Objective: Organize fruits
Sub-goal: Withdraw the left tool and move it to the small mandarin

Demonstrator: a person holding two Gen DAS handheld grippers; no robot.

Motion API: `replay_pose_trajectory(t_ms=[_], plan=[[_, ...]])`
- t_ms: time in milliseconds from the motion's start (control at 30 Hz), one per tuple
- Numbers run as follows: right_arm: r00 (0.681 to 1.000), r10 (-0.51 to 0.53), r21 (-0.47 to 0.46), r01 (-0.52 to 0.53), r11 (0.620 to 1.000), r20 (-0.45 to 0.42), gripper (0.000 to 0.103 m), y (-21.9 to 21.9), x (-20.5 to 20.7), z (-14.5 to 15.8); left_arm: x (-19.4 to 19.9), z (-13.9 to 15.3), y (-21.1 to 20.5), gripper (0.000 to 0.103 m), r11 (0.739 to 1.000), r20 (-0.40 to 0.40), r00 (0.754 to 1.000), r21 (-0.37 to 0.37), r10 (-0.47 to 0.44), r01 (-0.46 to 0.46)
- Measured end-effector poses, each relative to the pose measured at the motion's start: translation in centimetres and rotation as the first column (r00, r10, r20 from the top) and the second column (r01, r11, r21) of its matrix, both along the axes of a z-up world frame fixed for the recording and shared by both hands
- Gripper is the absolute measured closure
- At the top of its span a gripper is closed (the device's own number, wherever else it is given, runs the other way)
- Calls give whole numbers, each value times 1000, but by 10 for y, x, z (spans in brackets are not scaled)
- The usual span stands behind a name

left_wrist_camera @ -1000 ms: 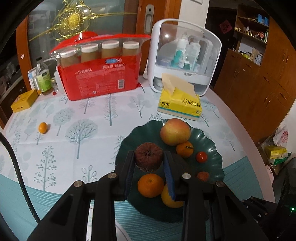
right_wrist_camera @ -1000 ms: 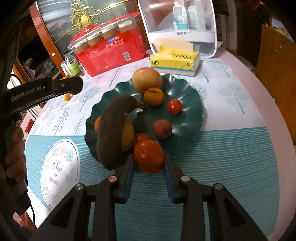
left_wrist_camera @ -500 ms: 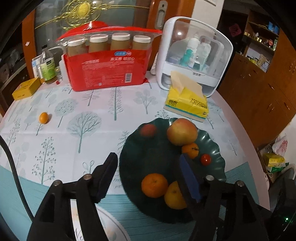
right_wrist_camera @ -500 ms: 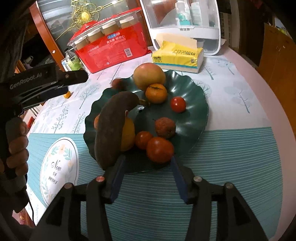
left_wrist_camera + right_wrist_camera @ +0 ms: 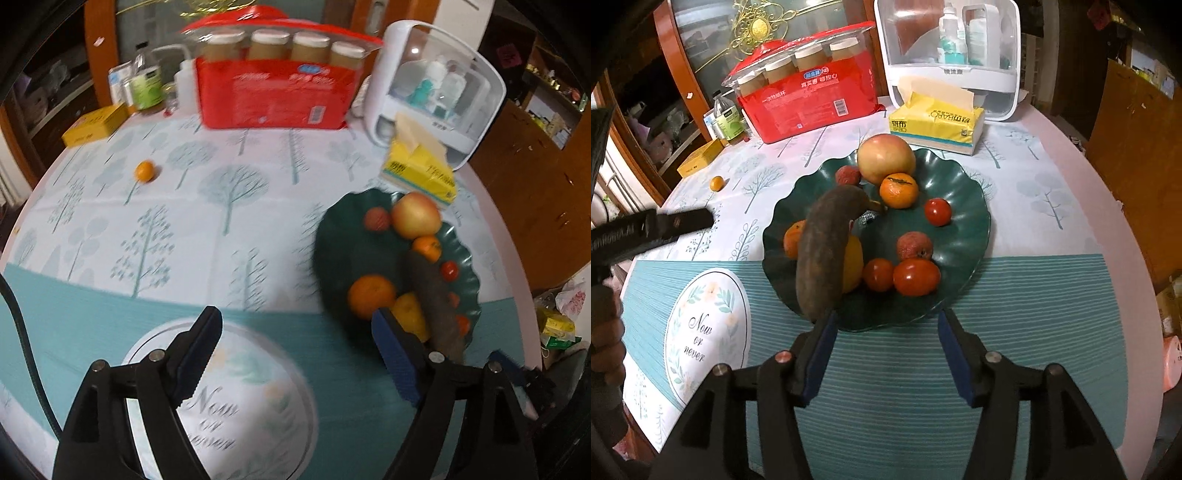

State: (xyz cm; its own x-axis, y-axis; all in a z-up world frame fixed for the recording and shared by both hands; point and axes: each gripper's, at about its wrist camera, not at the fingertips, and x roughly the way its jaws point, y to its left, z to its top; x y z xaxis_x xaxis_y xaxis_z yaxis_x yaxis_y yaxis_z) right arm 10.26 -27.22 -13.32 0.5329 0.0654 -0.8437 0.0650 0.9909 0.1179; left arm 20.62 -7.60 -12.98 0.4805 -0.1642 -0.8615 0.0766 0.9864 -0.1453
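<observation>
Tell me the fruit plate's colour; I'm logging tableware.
The plate is dark green with a wavy rim, clearest in the right wrist view.

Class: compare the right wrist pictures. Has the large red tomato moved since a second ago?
Yes. The large red tomato left the right tongs, which are now open, and lies farther onto the green plate, beside a smaller tomato.
</observation>
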Motion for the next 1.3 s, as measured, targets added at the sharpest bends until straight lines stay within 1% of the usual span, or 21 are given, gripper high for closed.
replay_pose_trajectory(t_ms=[133,300,400,533,600,733,900,1000,1133,1300], plan=[[999,-39,-1,39,999,-13,38,3,-3,5,-10,-6,26,20,1000,-33,999,13,24,-24],[994,-100,18,101,995,-35,38,12,-6,8,-16,-9,61,20,999,-57,998,30,33,-32],[989,-142,28,143,989,-47,38,19,-8,9,-13,-8,83,20,999,-64,997,41,37,-34],[982,-183,30,185,982,-54,37,32,-10,11,-1,-1,111,20,998,-48,998,55,46,-44],[977,-203,30,205,978,-60,35,41,-10,10,9,3,125,20,996,-38,998,71,47,-45],[969,-238,37,241,970,-68,33,60,-9,6,33,10,152,20,997,-28,999,77,31,-29],[959,-269,54,274,960,-87,33,87,-2,-4,68,19,176,20,991,-5,1000,130,-5,5],[956,-276,57,282,958,-98,33,103,4,-10,91,27,188,20,986,27,999,163,-27,22],[956,-273,58,280,958,-112,33,124,14,-17,121,31,199,20,987,45,998,155,-49,42],[960,-265,44,270,962,-96,33,145,33,-20,161,23,202,20,988,35,996,138,-79,74]])
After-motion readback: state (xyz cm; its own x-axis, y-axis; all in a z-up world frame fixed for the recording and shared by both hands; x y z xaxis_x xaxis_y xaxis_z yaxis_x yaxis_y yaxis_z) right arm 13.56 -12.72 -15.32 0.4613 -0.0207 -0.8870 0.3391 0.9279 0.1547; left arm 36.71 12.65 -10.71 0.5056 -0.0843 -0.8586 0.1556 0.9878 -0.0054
